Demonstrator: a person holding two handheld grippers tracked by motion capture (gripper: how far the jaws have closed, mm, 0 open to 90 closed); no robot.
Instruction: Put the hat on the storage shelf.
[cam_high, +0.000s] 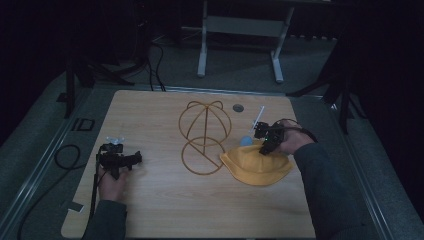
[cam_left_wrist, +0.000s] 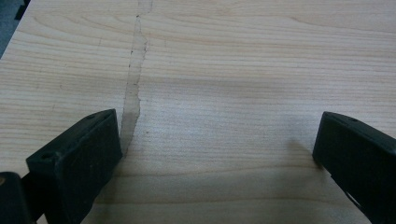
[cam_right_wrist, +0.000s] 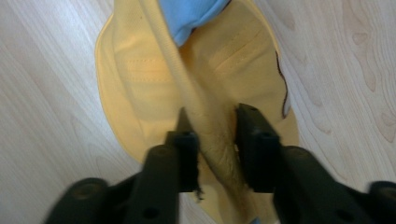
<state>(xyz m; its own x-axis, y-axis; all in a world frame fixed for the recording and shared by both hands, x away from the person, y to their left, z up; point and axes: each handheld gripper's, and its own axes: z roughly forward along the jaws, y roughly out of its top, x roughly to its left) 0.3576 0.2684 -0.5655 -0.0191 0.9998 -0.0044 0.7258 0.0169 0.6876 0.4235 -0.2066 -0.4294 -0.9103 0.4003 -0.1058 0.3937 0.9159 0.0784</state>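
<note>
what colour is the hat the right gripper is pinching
Yellow, with a light blue patch; the hat shows best in the right gripper view.

Black grippers (cam_high: 134, 159), grey sleeves (cam_high: 327, 187)

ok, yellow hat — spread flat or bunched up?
Bunched. The yellow hat has a raised fold pinched by the right gripper, whose fingers press either side; the rest lies on the table.

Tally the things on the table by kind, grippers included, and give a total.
Grippers: 2, the left gripper and the right gripper
Yellow hats: 1, the yellow hat
Wire hat stands: 1, the wire hat stand
Blue pieces beside the hat, kind unclear: 1, the blue piece
Total: 5
</note>
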